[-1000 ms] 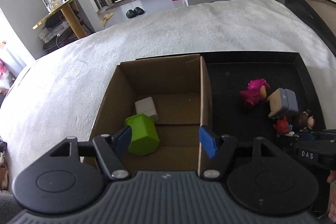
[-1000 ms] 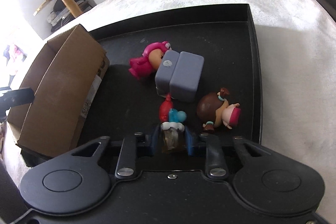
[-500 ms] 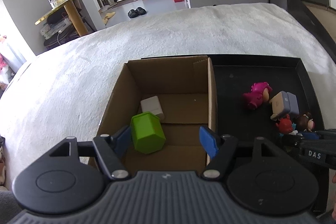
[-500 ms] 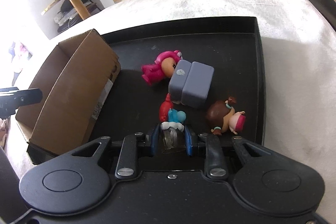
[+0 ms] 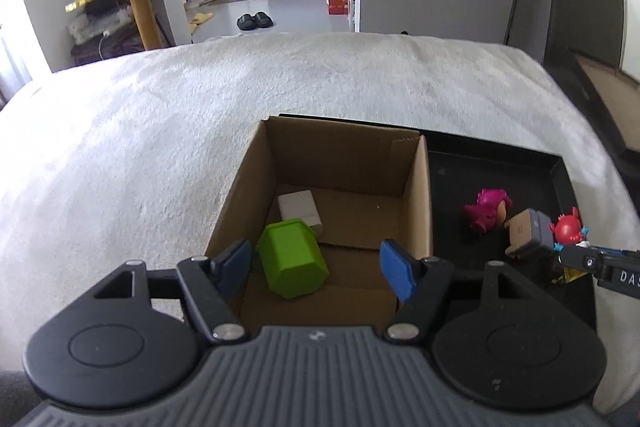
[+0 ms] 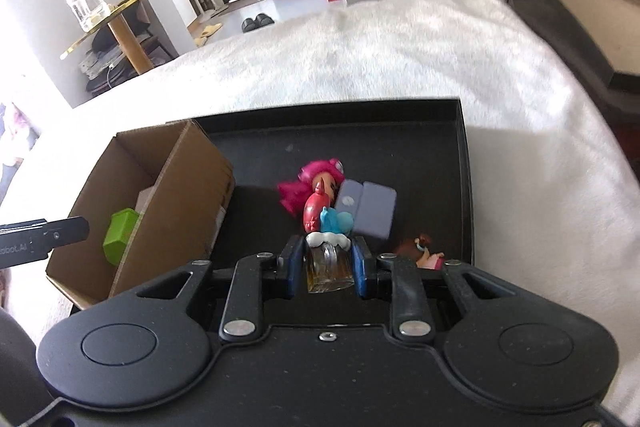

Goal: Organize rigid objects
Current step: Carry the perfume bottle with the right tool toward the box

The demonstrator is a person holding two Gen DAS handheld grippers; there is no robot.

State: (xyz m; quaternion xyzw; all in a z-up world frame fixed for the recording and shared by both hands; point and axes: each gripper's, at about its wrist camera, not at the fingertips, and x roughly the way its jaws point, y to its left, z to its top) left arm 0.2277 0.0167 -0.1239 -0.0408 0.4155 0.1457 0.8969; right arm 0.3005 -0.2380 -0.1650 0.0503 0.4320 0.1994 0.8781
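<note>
Two things already lie in the open brown cardboard box (image 5: 340, 163), at the left: a lime-green faceted plastic block (image 5: 292, 259) and a white rectangular block (image 5: 299, 207) just behind it. Above that box the left tongs (image 5: 316, 263) are held wide open, with nothing between the blue pads. To the right, on the black shallow tray (image 6: 464, 187), the scene has changed: the red-and-blue figure on a clear glass base (image 6: 326, 227) has been lifted off the tray floor, its glass base pinched tight in the right tongs (image 6: 328, 263). A carry to the box is judged to be next. Three items are left on the tray: one magenta-haired doll (image 6: 308, 183), one grey-lilac rectangular case (image 6: 370, 207) touching it, and one brown-haired doll (image 6: 420, 247), partly hidden. The bed's white fleece cover (image 6: 400, 59) bears it all.
</note>
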